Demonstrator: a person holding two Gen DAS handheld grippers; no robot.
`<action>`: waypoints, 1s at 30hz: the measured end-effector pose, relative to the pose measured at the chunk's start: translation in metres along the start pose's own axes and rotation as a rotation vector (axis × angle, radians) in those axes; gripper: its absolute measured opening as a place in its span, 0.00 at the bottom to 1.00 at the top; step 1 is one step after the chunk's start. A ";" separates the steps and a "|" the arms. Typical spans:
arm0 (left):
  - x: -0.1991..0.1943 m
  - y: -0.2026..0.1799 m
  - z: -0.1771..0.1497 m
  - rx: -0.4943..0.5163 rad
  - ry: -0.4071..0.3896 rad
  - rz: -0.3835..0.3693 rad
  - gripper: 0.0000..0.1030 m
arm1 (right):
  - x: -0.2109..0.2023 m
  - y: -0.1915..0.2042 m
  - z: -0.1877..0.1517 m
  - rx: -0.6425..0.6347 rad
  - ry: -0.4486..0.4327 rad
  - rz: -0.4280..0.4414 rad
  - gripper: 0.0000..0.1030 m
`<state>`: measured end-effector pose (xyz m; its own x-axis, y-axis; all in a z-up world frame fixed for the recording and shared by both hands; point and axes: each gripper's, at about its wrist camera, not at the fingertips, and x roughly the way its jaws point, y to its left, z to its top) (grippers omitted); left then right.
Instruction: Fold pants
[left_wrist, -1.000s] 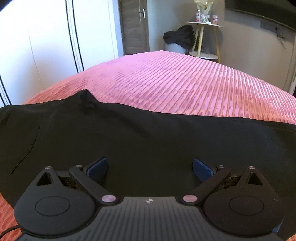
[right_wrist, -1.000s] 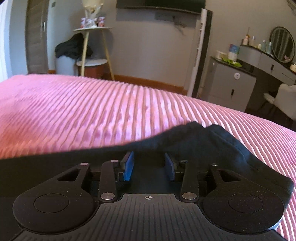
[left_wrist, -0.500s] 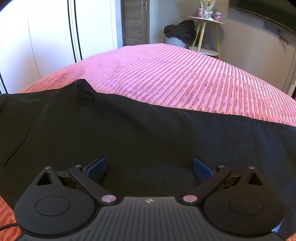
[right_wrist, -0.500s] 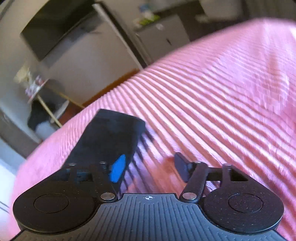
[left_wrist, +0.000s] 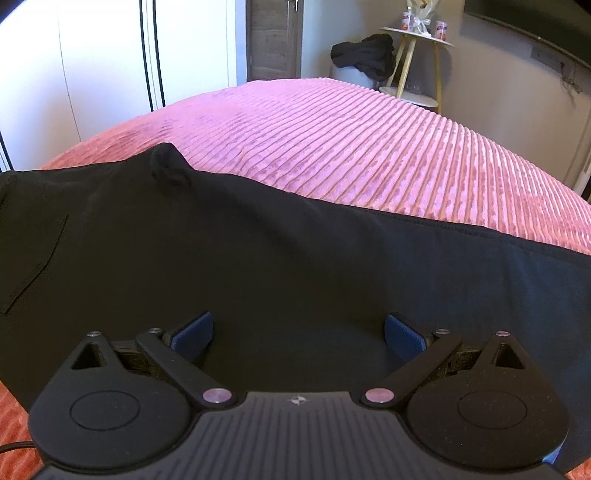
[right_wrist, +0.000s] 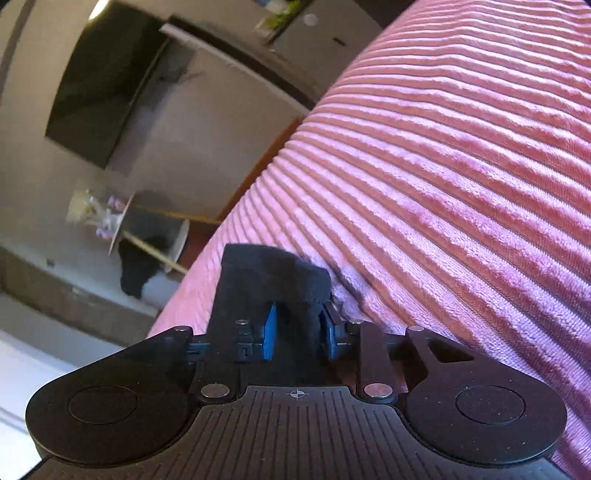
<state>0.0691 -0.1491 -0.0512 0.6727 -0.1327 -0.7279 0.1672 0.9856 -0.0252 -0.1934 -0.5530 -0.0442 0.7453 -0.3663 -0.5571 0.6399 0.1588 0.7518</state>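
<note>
Black pants (left_wrist: 258, 240) lie spread across the pink ribbed bed (left_wrist: 351, 140), waist and a back pocket to the left, legs running off to the right. My left gripper (left_wrist: 298, 332) hovers low over the middle of the pants, jaws wide open, nothing pinched between the blue pads. In the right wrist view the gripper is rolled over sideways. My right gripper (right_wrist: 297, 332) is closing on the end of a pants leg (right_wrist: 273, 273). A fold of black cloth fills the gap between the pads and bunches above the fingers, lifted off the bedspread (right_wrist: 443, 184).
A small round side table (left_wrist: 417, 33) with jars and a heap of dark clothing (left_wrist: 365, 55) stand beyond the bed's far edge. White wardrobe doors (left_wrist: 92, 74) are to the left. A dark wall screen (right_wrist: 103, 85) shows in the right wrist view.
The right gripper slid along the bed, rolled sideways, spread wide beside the leg end, then closed in on that cloth. The left gripper stayed over the pants, still open.
</note>
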 end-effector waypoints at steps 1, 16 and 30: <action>0.000 0.000 0.000 0.000 0.000 0.000 0.96 | 0.001 -0.001 0.000 0.002 0.001 0.002 0.30; 0.000 0.003 0.001 -0.010 0.006 -0.014 0.96 | -0.019 0.055 -0.005 -0.227 -0.080 -0.080 0.11; -0.002 0.008 0.002 -0.036 0.012 -0.035 0.96 | 0.001 0.059 -0.006 -0.167 -0.003 -0.121 0.44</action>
<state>0.0708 -0.1415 -0.0484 0.6583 -0.1666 -0.7341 0.1649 0.9834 -0.0753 -0.1540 -0.5381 -0.0025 0.6604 -0.3950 -0.6386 0.7473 0.2632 0.6101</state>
